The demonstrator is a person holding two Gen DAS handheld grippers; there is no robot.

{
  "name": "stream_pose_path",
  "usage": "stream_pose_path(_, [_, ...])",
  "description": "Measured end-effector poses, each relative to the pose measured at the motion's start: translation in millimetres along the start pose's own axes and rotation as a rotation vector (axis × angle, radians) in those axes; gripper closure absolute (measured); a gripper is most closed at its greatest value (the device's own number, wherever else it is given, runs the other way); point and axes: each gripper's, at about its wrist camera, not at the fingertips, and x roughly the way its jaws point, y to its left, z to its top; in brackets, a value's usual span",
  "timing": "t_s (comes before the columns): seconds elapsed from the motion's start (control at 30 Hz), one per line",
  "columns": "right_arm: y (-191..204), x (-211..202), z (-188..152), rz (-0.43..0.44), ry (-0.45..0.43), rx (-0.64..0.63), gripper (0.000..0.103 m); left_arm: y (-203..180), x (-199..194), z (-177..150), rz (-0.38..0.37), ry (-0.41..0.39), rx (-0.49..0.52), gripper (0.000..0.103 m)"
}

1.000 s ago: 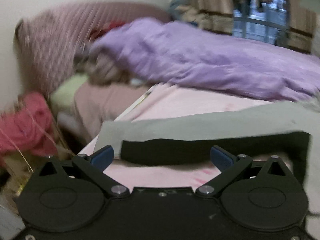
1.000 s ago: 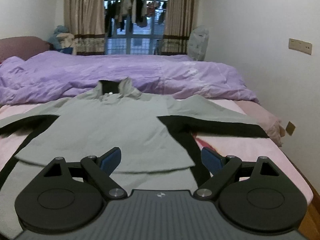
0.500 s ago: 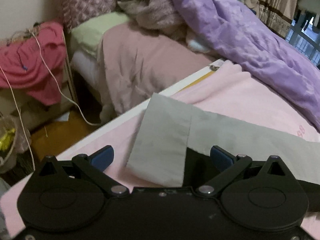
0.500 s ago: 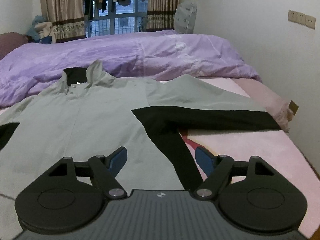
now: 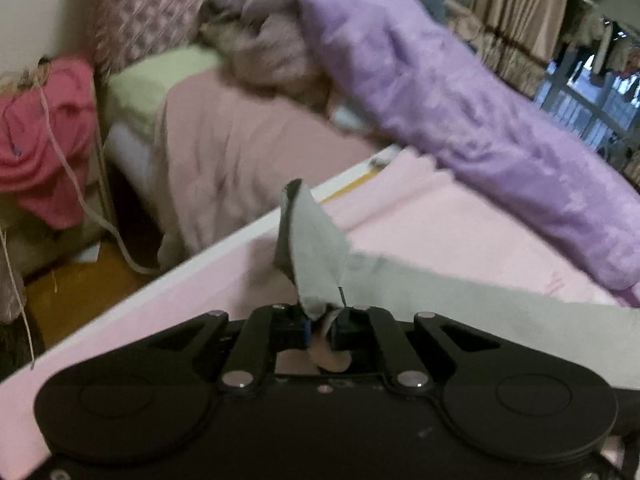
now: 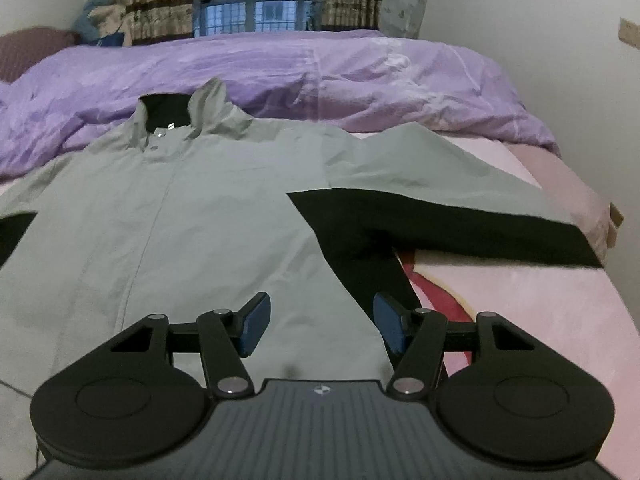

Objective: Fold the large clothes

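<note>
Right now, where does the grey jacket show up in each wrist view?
Left wrist: grey jacket, sleeve end pinched in the left gripper, bottom centre.
Right wrist: spread flat across the centre, collar at top.
Shared landmark: purple duvet.

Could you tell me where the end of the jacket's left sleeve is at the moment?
In the left wrist view, the sleeve end is pinched in the left gripper, raised above the pink sheet near the bed's edge.

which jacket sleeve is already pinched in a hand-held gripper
The left sleeve: the left hand-held gripper is shut on its cuff. The right sleeve lies flat, ungripped.
</note>
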Motion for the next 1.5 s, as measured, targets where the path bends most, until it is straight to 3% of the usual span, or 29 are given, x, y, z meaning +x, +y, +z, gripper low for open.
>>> stream_pose_path(0.13, [-17, 7, 3, -0.017, -0.024, 0.074, 0.032, -56, -30, 13, -0.046, -0.053, 0.098, 0.098])
stream_pose_path(0.27, [-29, 22, 14, -0.161, 0.015, 0.067, 0.031, -139, -66, 9, -0.134, -0.122, 0.172, 0.096])
stream_pose_path(0.37, [-42, 20, 22, -0.112, 0.001, 0.1, 0.03, -212, -81, -7, -0.255, -0.132, 0.22, 0.097])
stream_pose_path(0.5, [-48, 21, 16, -0.177, -0.055, 0.039, 0.027, -312, -99, -50, -0.418, -0.1, 0.334, 0.097])
stream_pose_path(0.57, [-57, 27, 9, -0.179, -0.04, 0.074, 0.027, -362, -109, -80, -0.467, -0.12, 0.422, 0.098])
stream_pose_path(0.63, [-69, 31, 8, -0.165, -0.008, 0.128, 0.027, -414, -115, -109, -0.542, -0.091, 0.471, 0.098])
stream_pose_path(0.7, [-78, 30, 9, -0.163, -0.029, 0.161, 0.027, -459, -119, -137, -0.604, -0.068, 0.507, 0.098])
stream_pose_path(0.87, [-95, 41, 6, -0.251, -0.006, 0.173, 0.027, -548, -126, -210, -0.684, -0.022, 0.547, 0.098])
stream_pose_path(1.0, [-106, 58, 7, -0.265, 0.037, 0.2, 0.027, -597, -128, -263, -0.789, 0.077, 0.577, 0.099])
stream_pose_path(1.2, [-111, 64, 6, -0.313, 0.043, 0.194, 0.027, -648, -143, -314, -0.949, 0.133, 0.638, 0.098])
stream_pose_path(1.27, [-110, 65, 5, -0.315, 0.048, 0.186, 0.027, -651, -134, -333, -0.934, 0.153, 0.645, 0.098])
stream_pose_path(1.4, [-106, 69, 7, -0.342, 0.059, 0.163, 0.027, -644, -98, -361, -0.941, 0.271, 0.615, 0.098])
stream_pose_path(1.5, [-106, 70, 9, -0.338, 0.059, 0.172, 0.027, -641, -92, -376, -0.951, 0.259, 0.627, 0.093])
